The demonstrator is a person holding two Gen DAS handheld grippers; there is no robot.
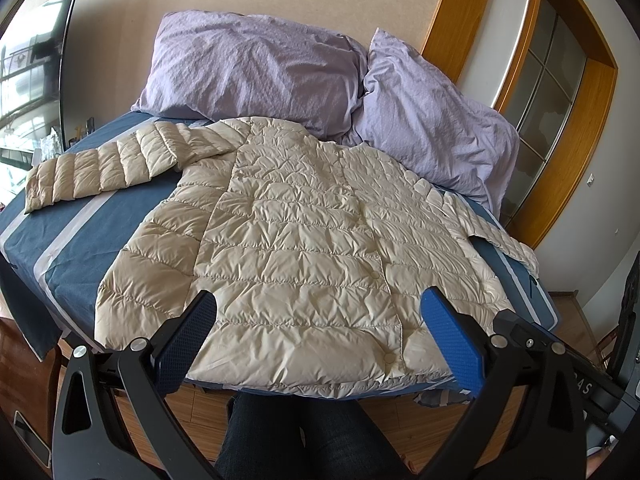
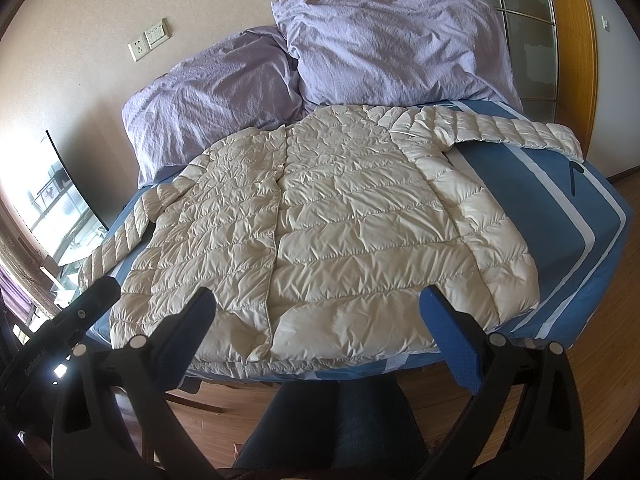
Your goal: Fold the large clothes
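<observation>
Both sets of jaws, on the left gripper (image 1: 318, 332) and right gripper (image 2: 318, 330), gape wide and empty. The jacket (image 1: 296, 248) lies flat on the bed (image 1: 68, 256), sleeves at 10 and 2 o'clock. Judged risk: slick quilting slipping from a shallow pinch, or bedsheet grabbed too.

"GenRobot AI" along the left hand-held gripper (image 2: 60, 344) body (partly glared)

Daylight from window (image 2: 52, 216) at left, blown out; sharp focus; strong fisheye bending, dark corners.
</observation>
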